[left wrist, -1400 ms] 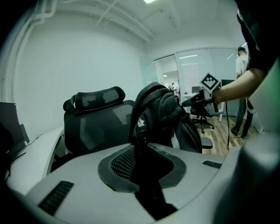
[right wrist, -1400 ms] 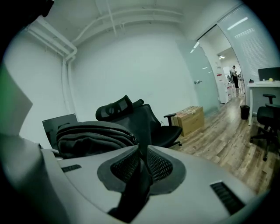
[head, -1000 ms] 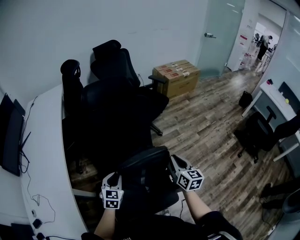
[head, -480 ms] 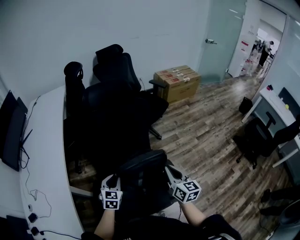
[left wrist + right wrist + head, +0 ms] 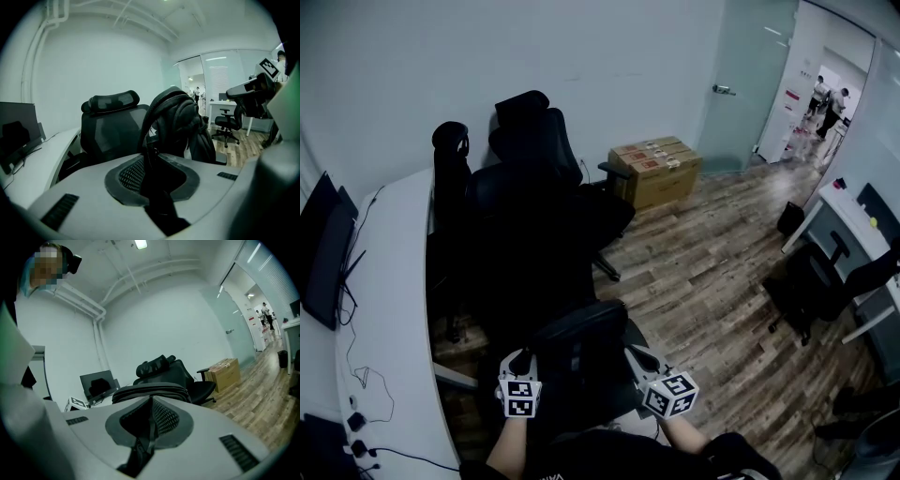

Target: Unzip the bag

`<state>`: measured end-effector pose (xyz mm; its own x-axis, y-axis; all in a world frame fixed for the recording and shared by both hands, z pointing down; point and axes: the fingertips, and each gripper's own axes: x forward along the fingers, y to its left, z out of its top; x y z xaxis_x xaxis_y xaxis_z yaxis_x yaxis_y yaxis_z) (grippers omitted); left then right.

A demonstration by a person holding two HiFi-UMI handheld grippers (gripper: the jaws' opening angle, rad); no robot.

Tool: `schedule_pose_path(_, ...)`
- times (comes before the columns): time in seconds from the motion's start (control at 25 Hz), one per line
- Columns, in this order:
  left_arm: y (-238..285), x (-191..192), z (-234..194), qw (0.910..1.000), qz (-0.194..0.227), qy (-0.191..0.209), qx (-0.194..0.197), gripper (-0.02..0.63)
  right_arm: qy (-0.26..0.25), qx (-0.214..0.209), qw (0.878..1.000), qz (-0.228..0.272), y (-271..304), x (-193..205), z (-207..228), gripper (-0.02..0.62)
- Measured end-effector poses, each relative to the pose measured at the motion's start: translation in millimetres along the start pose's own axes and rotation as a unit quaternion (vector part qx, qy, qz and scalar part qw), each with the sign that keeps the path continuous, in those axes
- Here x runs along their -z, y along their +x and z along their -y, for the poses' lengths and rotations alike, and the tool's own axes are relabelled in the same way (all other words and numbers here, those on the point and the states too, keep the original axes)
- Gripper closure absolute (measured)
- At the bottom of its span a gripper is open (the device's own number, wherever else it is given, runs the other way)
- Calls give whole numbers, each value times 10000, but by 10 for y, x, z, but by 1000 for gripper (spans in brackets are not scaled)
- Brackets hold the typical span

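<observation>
A black bag [image 5: 581, 352] rests upright on a chair seat just in front of me. My left gripper [image 5: 522, 364] is at the bag's left side. In the left gripper view its jaws are shut on a black strap-like part of the bag [image 5: 171, 119], which rises from between the left gripper's [image 5: 154, 185] pads. My right gripper [image 5: 639, 358] is at the bag's right side. In the right gripper view the right gripper [image 5: 149, 425] is shut on a thin black strip at the edge of the bag [image 5: 150, 391]; I cannot tell whether it is the zipper pull.
Black office chairs [image 5: 539, 202] stand behind the bag beside a curved white desk [image 5: 389, 309] with a monitor [image 5: 323, 248]. Cardboard boxes [image 5: 654, 169] sit by the wall near a glass door [image 5: 750, 75]. Another desk and chair [image 5: 825, 272] are at right.
The right gripper has drawn back toward me along the bag's right side. The left gripper has stayed nearly where it was. The head view has tilted slightly.
</observation>
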<state>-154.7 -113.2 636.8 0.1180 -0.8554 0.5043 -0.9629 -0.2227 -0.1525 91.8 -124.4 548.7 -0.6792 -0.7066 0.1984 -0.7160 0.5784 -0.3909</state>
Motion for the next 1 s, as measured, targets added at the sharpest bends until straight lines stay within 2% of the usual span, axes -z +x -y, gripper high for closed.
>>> schedule_pose_path(0.6,-122,74,200,9998,-37,-37,-165,535,-286,-505,9978,-332,-338,193,-207,549)
schedule_pose_path(1.0,-160,105,274,9998,-53,-15,-211,535,-393,-482,9971,-438,-361,244,-160,550)
